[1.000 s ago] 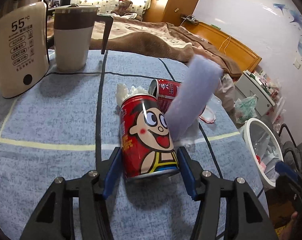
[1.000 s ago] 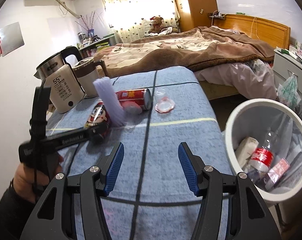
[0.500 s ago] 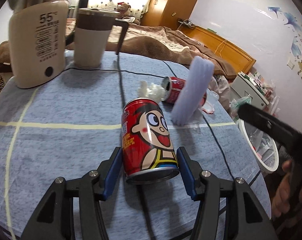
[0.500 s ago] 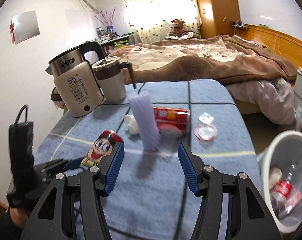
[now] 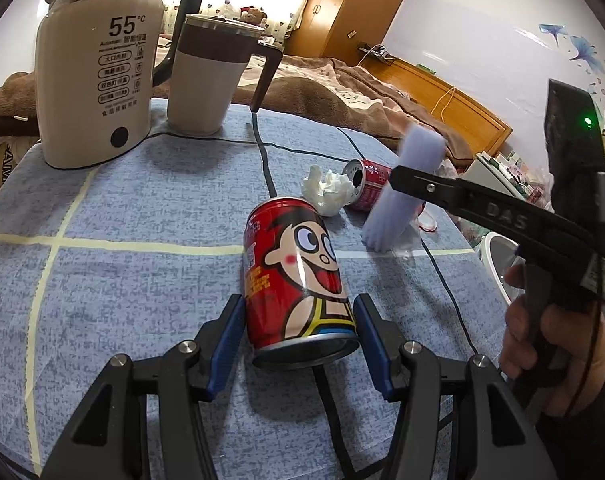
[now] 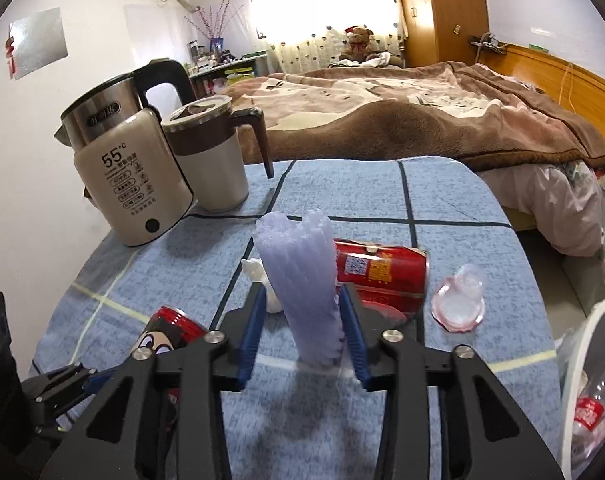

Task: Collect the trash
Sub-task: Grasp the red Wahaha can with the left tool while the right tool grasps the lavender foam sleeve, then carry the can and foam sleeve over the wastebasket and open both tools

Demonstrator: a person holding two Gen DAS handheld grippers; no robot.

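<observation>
Both of my tongs are over the blue checked tablecloth [image 5: 102, 280] of the table. In my left gripper [image 5: 298, 344] I hold the red drink can with the cartoon face [image 5: 294, 280]: its lower end sits between the blue pads, tilted, lifted just off the cloth with its shadow underneath. The pads lie against its sides at a middling width.

My right gripper [image 6: 302, 328] is closing its jaws around the tall bundle of pale lilac plastic straws [image 6: 302, 280], which stands upright near the middle of the cloth, toward the right edge. The bundle is between the blue pads, which stand just beside its flanks; I cannot tell whether they press it yet. From the left wrist view the same gripper reaches in from the right, with my hand [image 5: 550, 344] on its black handle.

Just behind the straws lies a second red can on its side [image 6: 382, 272], its open mouth facing the left edge. A crumpled white tissue [image 5: 328, 194] sits touching that mouth. A clear plastic jelly cup with a pinkish peeled lid [image 6: 460, 304] lies near the right edge, just beside the lying can.

At the far left corner stands a cream electric kettle with a steel top [image 6: 130, 176], and just beside it a beige lidded mug with a brown band and handle [image 6: 214, 160].

Off the right edge, lower down, is a white round waste bin [image 6: 574, 360] holding a clear bottle with a red label [image 6: 590, 412].
</observation>
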